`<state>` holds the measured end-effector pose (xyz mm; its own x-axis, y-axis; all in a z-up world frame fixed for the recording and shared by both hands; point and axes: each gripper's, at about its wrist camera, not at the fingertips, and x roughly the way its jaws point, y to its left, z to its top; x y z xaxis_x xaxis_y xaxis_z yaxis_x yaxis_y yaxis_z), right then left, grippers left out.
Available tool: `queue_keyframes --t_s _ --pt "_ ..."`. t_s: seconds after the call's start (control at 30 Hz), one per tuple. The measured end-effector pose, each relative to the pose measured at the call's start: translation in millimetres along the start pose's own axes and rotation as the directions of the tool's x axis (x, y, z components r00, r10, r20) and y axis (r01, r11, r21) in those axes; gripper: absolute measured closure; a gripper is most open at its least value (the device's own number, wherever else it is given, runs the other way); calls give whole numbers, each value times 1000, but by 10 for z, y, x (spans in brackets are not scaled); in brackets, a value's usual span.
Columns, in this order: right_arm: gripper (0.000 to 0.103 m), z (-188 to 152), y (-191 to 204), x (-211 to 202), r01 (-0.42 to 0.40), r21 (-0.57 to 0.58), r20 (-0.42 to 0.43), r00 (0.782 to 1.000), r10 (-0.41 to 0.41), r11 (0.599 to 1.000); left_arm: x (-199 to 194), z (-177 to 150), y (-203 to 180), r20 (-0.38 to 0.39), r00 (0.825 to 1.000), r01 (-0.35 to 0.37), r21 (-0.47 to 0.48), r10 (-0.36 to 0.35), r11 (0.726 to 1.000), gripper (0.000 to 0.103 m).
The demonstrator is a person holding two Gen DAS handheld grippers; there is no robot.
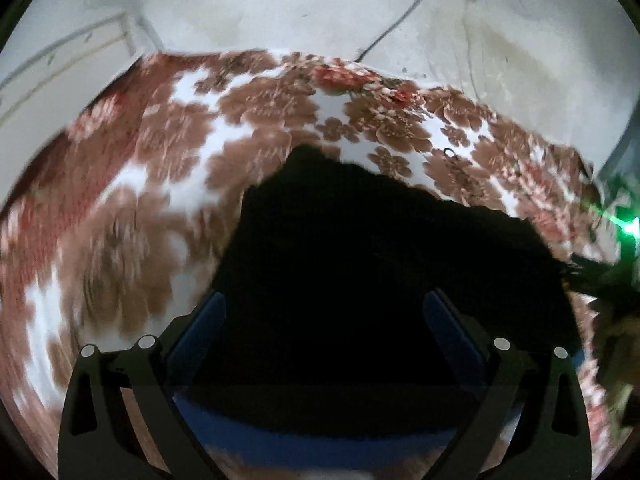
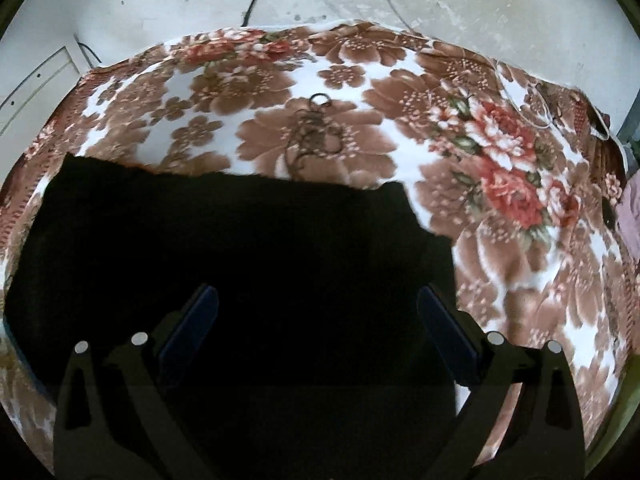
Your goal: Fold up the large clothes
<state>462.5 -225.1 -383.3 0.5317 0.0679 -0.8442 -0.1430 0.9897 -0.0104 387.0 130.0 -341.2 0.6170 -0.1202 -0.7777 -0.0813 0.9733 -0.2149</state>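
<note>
Both tongs wide open over the black garment, lined up for a grab.

The left gripper (image 1: 320, 320) hangs with its blue-padded fingers (image 1: 200, 332) spread wide and nothing between them, and the right gripper (image 2: 316, 316) stands just as wide and empty. Below each, filling the lower middle of the view from about 9 o'clock round to 3, lies the black garment (image 2: 224, 248), flat, matte and so dark its folds can't be read. It rests on a plush floral blanket (image 2: 500, 160) in brown, white and red. Its far edge runs fairly straight toward 12 o'clock, which suits an even fold. Wide jaws make sense: soft cloth needs a deep bite. A tangle of thin cord (image 2: 316, 128) lies just beyond that edge at 12.
</note>
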Motion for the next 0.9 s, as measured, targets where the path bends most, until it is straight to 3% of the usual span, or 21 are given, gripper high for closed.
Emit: queue_keyframes --t_s 0.17,0.4,0.57,0.63,0.7,0.83,0.9 --pt "5 -169 201 -84 -18 -13 -13 1000 18 1000 -118 -739 237 -22 999 38 -223 -44 974 6" --pt "5 -371 380 -155 -25 -26 -41 999 24 999 50 -1396 368 -41 998 33 -341 -50 940 6" --pt "5 -495 474 -145 -29 -35 -55 998 27 999 202 -1378 559 37 992 123 -416 -118 901 6" --pt "5 -527 495 -106 -26 -35 -70 997 24 999 236 -1299 656 119 978 207 -455 -172 866 6" --pt "5 -538 501 -85 -26 -29 -81 996 24 999 305 -1196 713 158 969 244 -476 -191 845 6" --pt "5 -523 552 -74 -10 -50 -80 997 6 999 554 -1020 745 167 967 251 -510 -192 822 6" --pt "5 -519 575 -50 -8 -51 -85 996 4 999 602 -894 745 178 965 256 -506 -191 824 6"
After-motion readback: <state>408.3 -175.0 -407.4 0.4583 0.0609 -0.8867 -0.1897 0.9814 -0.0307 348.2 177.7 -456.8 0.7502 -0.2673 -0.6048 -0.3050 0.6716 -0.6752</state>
